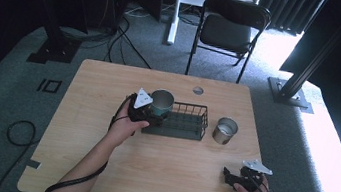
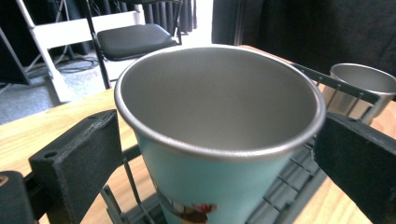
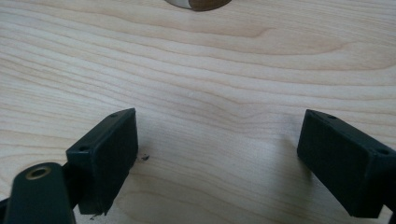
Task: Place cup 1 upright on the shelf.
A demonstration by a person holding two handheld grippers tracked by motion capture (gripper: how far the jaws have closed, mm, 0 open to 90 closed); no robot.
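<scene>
Near the middle of the high view, the left gripper [image 1: 151, 115] has its jaws spread on either side of a teal cup [image 1: 161, 102] that stands upright, mouth up and long axis vertical, at the left end of a dark wire basket [image 1: 190, 124] on the counter [image 1: 99, 156]. Up close in the left gripper view, that cup [image 2: 205, 186] shows a bare metal inside and a small printed picture low on its wall, with gaps between cup and jaws, and a plain metal cup [image 2: 364, 81] stands behind the basket's rim at the upper right. At the lower right of the high view, the right gripper [image 1: 233, 178] rests low over bare wood, its jaws spread wide and holding nothing.
</scene>
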